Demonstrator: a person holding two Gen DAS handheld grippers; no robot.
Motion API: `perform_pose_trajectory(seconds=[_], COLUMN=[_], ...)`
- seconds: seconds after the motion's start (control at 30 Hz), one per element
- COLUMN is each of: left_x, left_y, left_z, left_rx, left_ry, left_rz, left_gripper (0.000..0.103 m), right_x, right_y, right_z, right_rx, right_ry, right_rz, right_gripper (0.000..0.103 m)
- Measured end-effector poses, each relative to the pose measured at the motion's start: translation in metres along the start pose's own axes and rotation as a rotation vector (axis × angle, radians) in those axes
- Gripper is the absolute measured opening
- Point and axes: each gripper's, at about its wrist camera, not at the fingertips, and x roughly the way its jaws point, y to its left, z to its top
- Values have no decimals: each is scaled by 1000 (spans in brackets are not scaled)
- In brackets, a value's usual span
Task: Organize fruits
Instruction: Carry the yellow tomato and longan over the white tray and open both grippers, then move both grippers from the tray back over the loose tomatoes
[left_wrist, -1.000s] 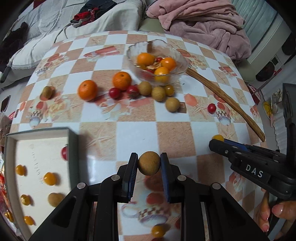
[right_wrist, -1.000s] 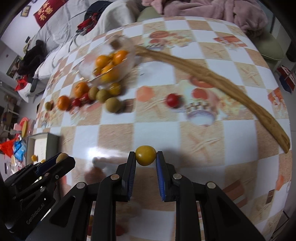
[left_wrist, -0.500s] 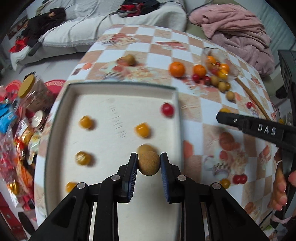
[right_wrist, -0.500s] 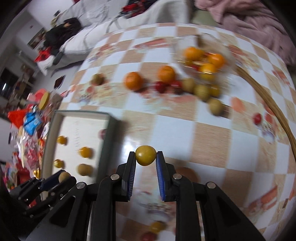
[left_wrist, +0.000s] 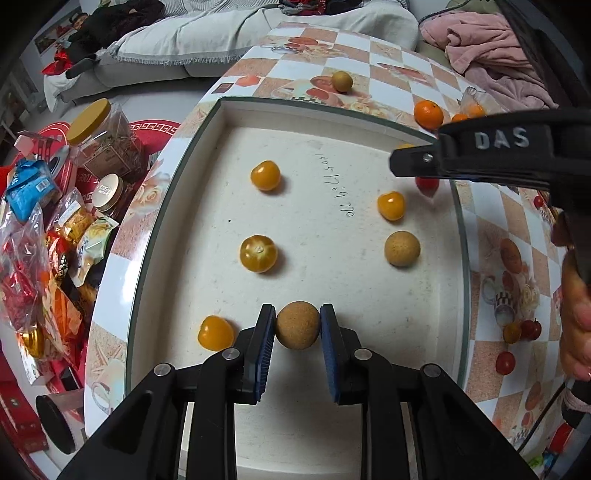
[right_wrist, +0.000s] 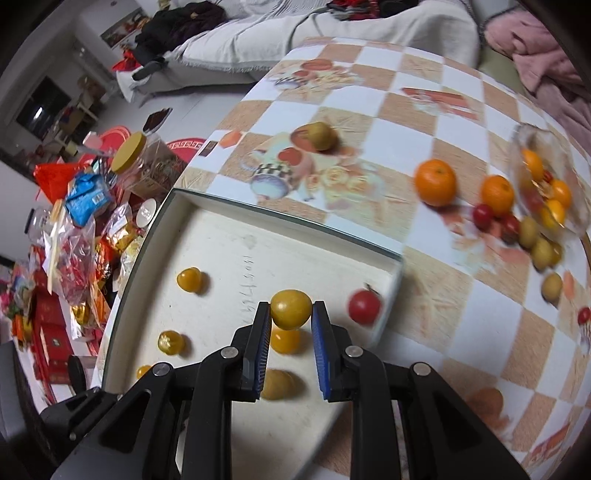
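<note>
Brown longan (left_wrist: 297, 325) (firmly clamped) above cream tray (left_wrist: 177, 206), left jaws.

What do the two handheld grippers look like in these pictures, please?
Both are black plastic tools with angular, trigger-like arms joined by silver rivets. The left gripper and the right gripper each carry ribbed blue pads on the inner faces of their jaws. Seen from the side in the left wrist view, the right gripper bears raised pale letters reading DAS. No cables or sleeves show.
</note>
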Motion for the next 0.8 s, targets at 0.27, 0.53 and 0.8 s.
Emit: perform_pose_trajectory(seconds=[0.27, 0.53, 0.8], left_x=[7, 8, 3], left_y=[4, -1, -1], left_z=[-1, -3, -4], left_rx=[12, 62, 85], left_ry=[8, 5, -29], left_rz=[4, 39, 72], left_gripper=[26, 27, 72], right_x=[20, 34, 30], right_y=[11, 14, 17], right_z=[10, 9, 10], right_rx=[-41, -57, -51], right_ry=[24, 47, 38], right_rz=[-35, -57, -23], right_gripper=[25, 26, 60])
